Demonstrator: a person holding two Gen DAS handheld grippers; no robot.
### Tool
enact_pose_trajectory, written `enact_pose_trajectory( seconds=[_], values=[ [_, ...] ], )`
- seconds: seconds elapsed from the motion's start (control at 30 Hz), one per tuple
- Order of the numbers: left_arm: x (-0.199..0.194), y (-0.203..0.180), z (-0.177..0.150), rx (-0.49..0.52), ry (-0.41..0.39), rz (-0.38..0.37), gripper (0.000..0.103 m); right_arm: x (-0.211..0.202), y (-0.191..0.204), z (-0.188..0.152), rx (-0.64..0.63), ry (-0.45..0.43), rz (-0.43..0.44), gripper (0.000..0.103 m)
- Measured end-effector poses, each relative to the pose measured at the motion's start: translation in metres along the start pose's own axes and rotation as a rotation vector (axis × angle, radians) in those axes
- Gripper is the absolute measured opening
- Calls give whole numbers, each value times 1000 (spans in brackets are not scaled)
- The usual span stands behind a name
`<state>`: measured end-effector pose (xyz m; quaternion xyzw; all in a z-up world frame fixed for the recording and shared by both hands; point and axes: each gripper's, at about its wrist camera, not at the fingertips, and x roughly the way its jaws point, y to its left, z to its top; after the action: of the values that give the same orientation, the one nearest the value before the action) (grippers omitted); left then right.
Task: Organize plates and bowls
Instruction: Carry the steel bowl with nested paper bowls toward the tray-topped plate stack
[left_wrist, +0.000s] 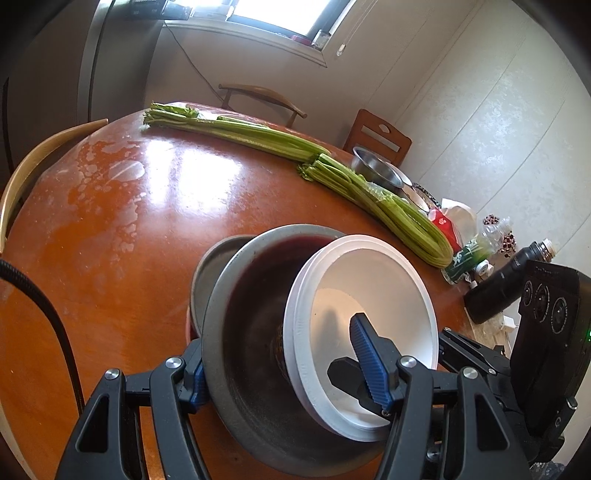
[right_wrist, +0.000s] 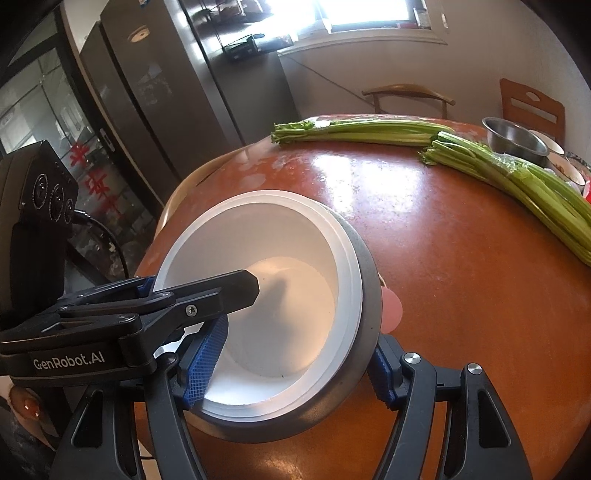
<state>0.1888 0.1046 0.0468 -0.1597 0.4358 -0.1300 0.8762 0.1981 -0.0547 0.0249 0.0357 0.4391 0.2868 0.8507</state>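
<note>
Bowls: white bowl (left_wrist: 373, 295) nested in grey bowl (left_wrist: 258, 369), over surface (left_wrist: 110, 221) at 6 o'clock | handling: judged rigid, glazed, slippery, breakable | hold: rims | left claw (left_wrist: 284, 373) and right claw (right_wrist: 291, 373) each pinched across stacked walls

Celery (left_wrist: 258, 134), blk bottle (left_wrist: 495, 284), chairs (right_wrist: 406, 92) by table (left_wrist: 110, 221)

Each handheld gripper is a black plastic two-finger frame with ribbed blue rubber pads (left_wrist: 371, 360) and round silver screw heads (left_wrist: 406, 361). White "GenRobot.AI" lettering (right_wrist: 69, 363) marks one black arm, and a black cable (left_wrist: 55, 325) trails from the left unit.
</note>
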Motion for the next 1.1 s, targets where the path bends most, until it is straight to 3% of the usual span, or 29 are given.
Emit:
enact_pose_trajectory(
  seconds=[0.47, 1.1],
  values=[
    [15, 17, 14, -23, 14, 46, 65, 26, -5, 12, 5, 23, 35, 72],
    [35, 14, 13, -3, 40, 66, 65, 38, -13, 9, 5, 38, 0, 72]
  ],
)
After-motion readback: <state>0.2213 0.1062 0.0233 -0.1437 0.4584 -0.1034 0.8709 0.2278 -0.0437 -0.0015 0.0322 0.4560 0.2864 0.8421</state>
